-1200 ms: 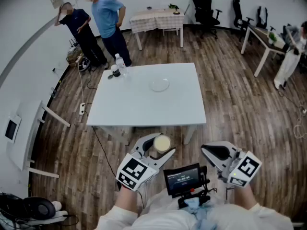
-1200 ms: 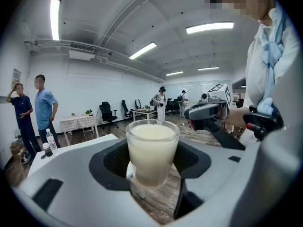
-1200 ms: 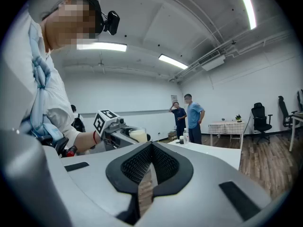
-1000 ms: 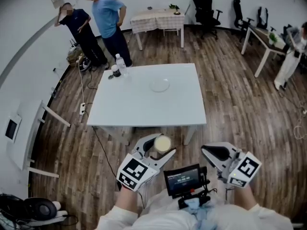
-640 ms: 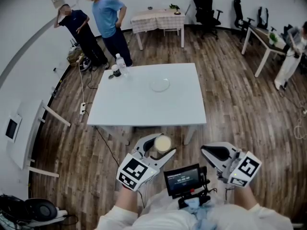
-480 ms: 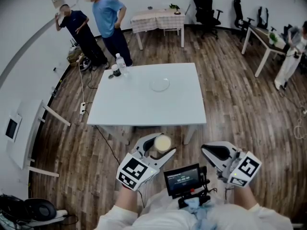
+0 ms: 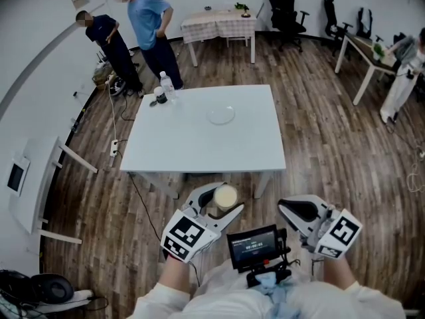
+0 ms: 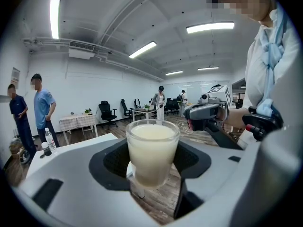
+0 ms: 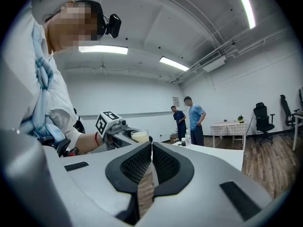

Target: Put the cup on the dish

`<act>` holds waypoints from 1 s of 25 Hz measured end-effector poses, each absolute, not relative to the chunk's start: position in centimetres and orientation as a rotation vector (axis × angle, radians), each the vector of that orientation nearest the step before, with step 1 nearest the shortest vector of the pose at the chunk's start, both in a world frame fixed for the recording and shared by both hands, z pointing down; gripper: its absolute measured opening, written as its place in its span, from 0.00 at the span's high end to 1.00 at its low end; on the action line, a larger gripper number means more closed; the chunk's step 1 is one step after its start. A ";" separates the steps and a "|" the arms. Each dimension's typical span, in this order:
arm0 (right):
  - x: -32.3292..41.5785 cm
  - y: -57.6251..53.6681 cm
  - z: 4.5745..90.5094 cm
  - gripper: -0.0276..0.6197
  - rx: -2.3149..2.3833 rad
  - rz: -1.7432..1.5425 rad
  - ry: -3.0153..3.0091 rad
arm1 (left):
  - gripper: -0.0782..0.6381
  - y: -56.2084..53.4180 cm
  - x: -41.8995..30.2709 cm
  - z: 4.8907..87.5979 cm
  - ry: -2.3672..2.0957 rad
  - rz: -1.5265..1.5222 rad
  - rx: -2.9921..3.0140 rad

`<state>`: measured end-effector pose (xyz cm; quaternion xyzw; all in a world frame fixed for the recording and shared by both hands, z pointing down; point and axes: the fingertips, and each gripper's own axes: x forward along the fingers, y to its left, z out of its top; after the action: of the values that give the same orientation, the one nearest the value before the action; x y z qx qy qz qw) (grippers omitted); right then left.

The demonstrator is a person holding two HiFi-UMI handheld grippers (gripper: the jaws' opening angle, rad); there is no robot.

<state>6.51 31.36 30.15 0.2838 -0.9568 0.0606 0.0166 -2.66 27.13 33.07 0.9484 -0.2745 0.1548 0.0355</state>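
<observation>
Nothing has shifted: the left claw (image 7: pixel 218 203) stays clamped on the cup (image 8: pixel 152 152), short of the surface's (image 7: pixel 199 153) near edge. The dish (image 7: pixel 221 115) toward the far edge is bare, so placement is judged not begun. The right claw (image 9: pixel 151 162) is pressed together, empty.

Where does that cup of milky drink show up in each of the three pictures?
Head view: cup low and central, held in the left claw, nearer than the table.
Left gripper view: cup dead centre, between the jaws.
Right gripper view: cup small, left of centre, beside the marker cube.
Shared landmark: the person in the blue shirt.
</observation>
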 end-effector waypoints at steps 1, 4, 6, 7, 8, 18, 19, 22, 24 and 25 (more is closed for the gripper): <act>6.6 31.3 30.1 0.91 0.881 0.183 -2.976 | 0.53 27.1 -2.6 33.0 -0.842 0.474 2.914; 6.7 31.2 30.1 0.91 0.884 0.172 -2.981 | 0.53 27.0 -2.5 33.0 -0.839 0.467 2.914; 6.6 31.1 30.1 0.91 0.889 0.171 -2.981 | 0.53 26.9 -2.6 32.9 -0.837 0.466 2.915; 6.6 31.0 30.2 0.91 0.889 0.176 -2.972 | 0.53 26.9 -2.6 32.9 -0.835 0.465 2.915; 6.5 31.0 30.3 0.91 0.889 0.178 -2.964 | 0.53 26.8 -2.6 32.8 -0.832 0.466 2.916; 5.9 30.7 30.6 0.91 0.897 0.201 -2.967 | 0.53 26.9 -3.1 32.9 -0.816 0.481 2.915; 5.8 30.6 30.7 0.91 0.895 0.194 -2.966 | 0.53 26.8 -3.2 33.0 -0.815 0.485 2.915; 5.5 30.5 30.8 0.91 0.897 0.183 -2.962 | 0.53 26.6 -3.4 33.2 -0.813 0.495 2.921; 5.5 30.6 30.9 0.91 0.900 0.192 -2.961 | 0.53 26.6 -3.4 33.2 -0.814 0.494 2.919; 5.5 30.6 30.9 0.91 0.902 0.195 -2.960 | 0.53 26.6 -3.5 33.2 -0.815 0.497 2.917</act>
<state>5.52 30.59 30.95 0.2910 -0.9544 0.0630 0.0204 -3.45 26.55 33.20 0.9498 -0.2653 0.1617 0.0360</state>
